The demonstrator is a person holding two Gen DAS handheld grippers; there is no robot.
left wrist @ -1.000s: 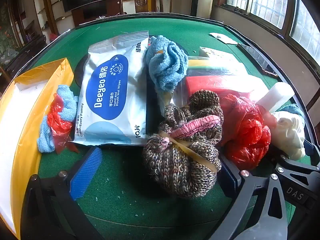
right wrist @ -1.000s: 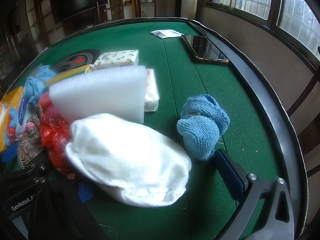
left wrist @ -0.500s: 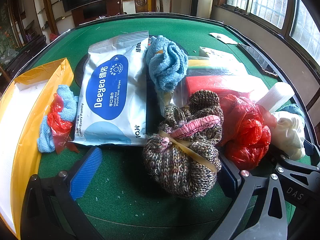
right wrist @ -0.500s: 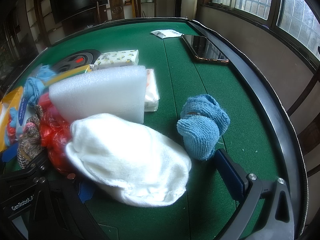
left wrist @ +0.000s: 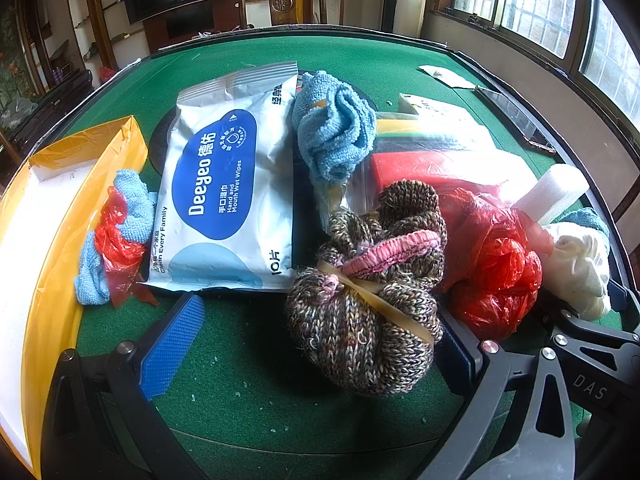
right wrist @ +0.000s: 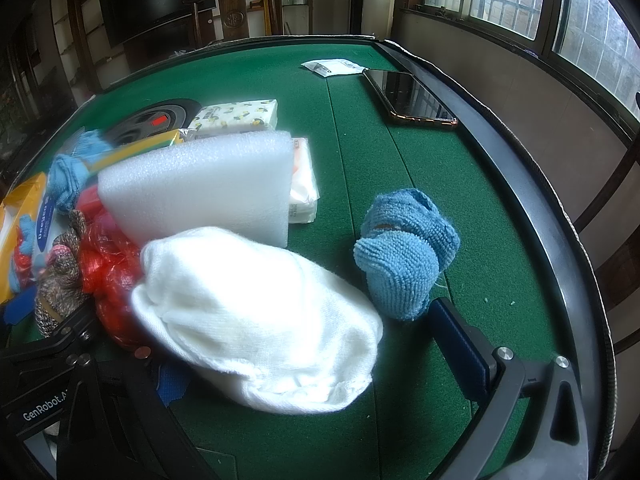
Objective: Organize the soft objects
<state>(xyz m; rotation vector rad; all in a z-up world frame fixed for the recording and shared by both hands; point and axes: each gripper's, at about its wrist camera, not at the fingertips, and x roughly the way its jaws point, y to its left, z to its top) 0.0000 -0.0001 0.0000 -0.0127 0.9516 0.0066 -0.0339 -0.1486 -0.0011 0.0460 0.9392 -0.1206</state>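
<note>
The left gripper (left wrist: 316, 344) sits low on the green worktop (left wrist: 248, 396) with its jaws spread wide, and the knit bundle (left wrist: 364, 296) lies between them, close against the right pad and well apart from the left one, so nothing is grasped yet. The right gripper (right wrist: 304, 344) is likewise released, its jaws spread around the white cloth (right wrist: 256, 320), which fills most of the gap without being pinched. The step in hand looks like the start of a pick: each gripper is lined up on one soft thing. The likely goal is the yellow box (left wrist: 44, 216) at the far left, though that is a guess. Next, the left jaws would need to close on the bundle across its middle, near the rubber band, then lift clear before swinging left. Room is tight: the red bag (left wrist: 496, 264) touches the bundle on its right, and the wipes pack (left wrist: 224, 196) lies just beside it on the left, so a sideways drag would likely pull neighbours along. On the right side, the foam block (right wrist: 200, 184) leans just behind the white cloth and the blue cloth (right wrist: 404, 248) sits near the right pad, with the worktop's raised rim (right wrist: 520, 184) beyond it; open green felt lies toward the camera in both views.
</note>
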